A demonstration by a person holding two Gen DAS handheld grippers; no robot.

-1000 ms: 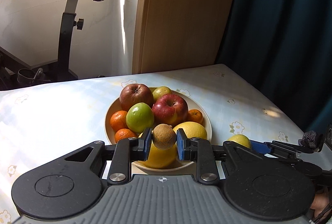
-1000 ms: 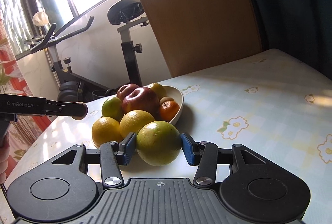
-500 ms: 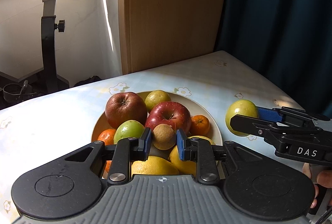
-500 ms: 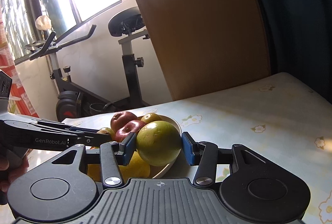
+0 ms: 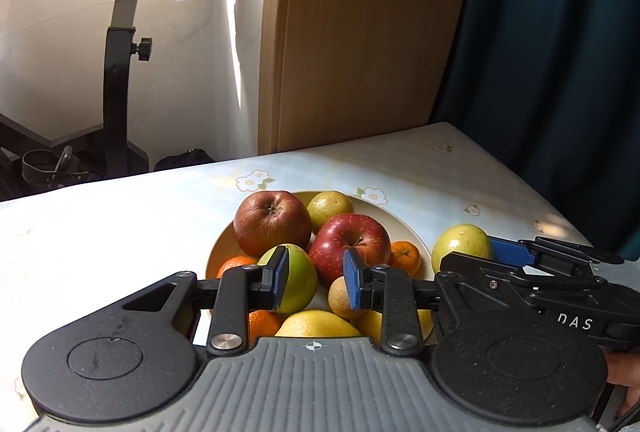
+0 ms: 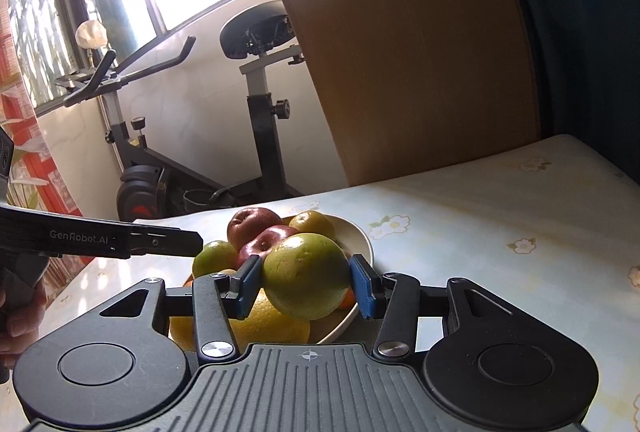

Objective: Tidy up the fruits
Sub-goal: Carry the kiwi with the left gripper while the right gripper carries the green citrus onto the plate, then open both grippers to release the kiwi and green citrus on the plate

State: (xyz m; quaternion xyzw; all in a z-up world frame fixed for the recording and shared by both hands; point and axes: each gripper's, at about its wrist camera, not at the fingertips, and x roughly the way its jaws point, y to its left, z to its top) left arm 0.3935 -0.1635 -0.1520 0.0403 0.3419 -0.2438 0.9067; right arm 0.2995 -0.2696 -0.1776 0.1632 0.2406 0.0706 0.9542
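A cream bowl (image 5: 404,222) on the flowered table holds two red apples (image 5: 350,246), a green apple (image 5: 300,278), oranges and lemons. My left gripper (image 5: 316,280) is open above the bowl's near side. A small brown fruit (image 5: 339,297) lies in the bowl just below its right finger. My right gripper (image 6: 306,286) is shut on a large green-yellow fruit (image 6: 306,276) and holds it above the bowl's near rim (image 6: 362,244). That fruit also shows in the left wrist view (image 5: 462,242), at the bowl's right edge.
An exercise bike (image 6: 256,72) stands beyond the table's far left edge. A wooden panel (image 5: 360,32) and a dark blue curtain (image 5: 560,52) stand behind the table. The flowered tablecloth (image 6: 500,216) spreads to the right of the bowl.
My left gripper has opened and let the small brown fruit go into the bowl. My right gripper has carried the green-yellow fruit closer over the bowl.
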